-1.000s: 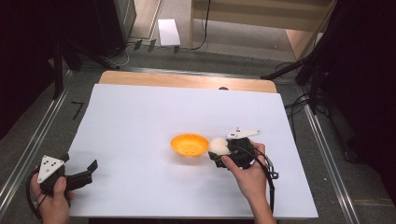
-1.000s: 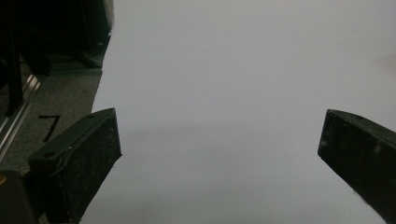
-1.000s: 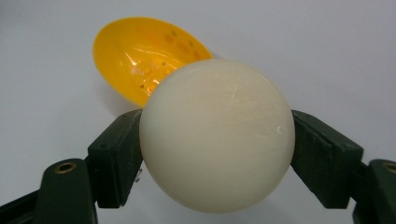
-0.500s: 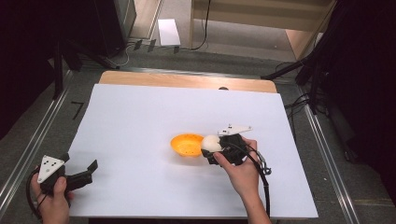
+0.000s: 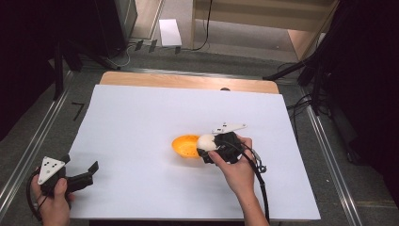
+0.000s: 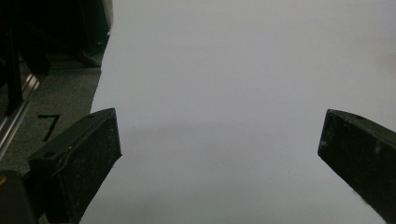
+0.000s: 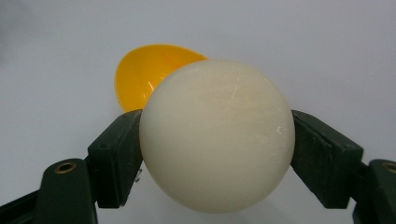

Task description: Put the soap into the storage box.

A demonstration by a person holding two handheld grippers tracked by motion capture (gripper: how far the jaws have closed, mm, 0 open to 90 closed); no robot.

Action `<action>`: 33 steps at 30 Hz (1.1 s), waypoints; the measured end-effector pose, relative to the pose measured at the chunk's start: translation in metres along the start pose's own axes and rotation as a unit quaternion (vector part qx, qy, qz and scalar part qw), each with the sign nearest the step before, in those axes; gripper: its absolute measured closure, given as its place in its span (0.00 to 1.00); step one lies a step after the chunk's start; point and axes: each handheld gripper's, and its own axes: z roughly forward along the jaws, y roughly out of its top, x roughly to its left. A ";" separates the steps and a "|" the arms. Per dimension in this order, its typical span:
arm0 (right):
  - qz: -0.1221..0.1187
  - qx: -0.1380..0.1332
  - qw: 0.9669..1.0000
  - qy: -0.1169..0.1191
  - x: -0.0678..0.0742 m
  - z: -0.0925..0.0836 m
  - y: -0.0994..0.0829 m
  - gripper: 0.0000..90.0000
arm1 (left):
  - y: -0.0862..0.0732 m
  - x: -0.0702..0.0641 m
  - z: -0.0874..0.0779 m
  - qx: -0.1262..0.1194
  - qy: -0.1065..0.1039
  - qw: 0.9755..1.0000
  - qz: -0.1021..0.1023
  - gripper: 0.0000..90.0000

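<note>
L gripper (image 5: 77,179): near-left corner of the white sheet (image 5: 141,117), held low in the person's left hand (image 5: 54,202). Jaws wide apart, nothing between them, bare sheet ahead in the left gripper view. Prob. parked here so it's out of the way of the work at centre.
Sheet edge: grey floor w/ a black mark (image 6: 49,126) just left of it; L gripper sits right at that margin.
Orange bowl (image 5: 186,146): on the sheet, a bit right of centre, open side up, empty as far as seen. Looks like the drop target, set mid-sheet where the R hand gets to it easily.
White ball (image 5: 206,142): at the bowl's right rim in the high view, off the sheet, carried. In the right gripper view the ball (image 7: 217,135) overlaps the bowl (image 7: 149,74), which lies just beyond it.
R gripper (image 5: 211,149): jaws clamped on the ball, one pad each side near its widest part, so a round thing doesn't squirt out.
R hand (image 5: 237,169): comes in from near-right, gripper pointed left at the bowl; judged: approach to place the ball inside.
Risk: release too soon, ball hits the rim & rolls off across the sheet.
</note>
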 end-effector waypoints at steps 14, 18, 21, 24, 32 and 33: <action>-0.008 0.001 1.000 0.001 0.006 0.010 0.008 0.26 | 0.000 0.000 0.000 0.000 0.000 1.000 0.000 0.00; -0.004 0.004 1.000 0.004 0.008 0.013 0.009 0.26 | 0.000 0.000 0.000 0.000 -0.001 1.000 0.000 0.00; -0.006 0.005 1.000 0.004 0.008 0.017 0.010 0.26 | 0.000 0.000 0.000 0.000 -0.001 1.000 0.000 0.00; -0.002 0.006 1.000 0.004 0.009 0.019 0.011 0.26 | 0.000 0.000 0.000 0.000 -0.001 1.000 -0.001 0.00; 0.003 0.011 1.000 0.006 0.011 0.027 0.013 0.26 | 0.000 0.000 0.000 0.001 -0.002 1.000 -0.001 0.00; 0.003 0.011 1.000 0.006 0.012 0.028 0.014 0.26 | 0.000 0.000 0.000 0.001 -0.001 1.000 -0.001 0.00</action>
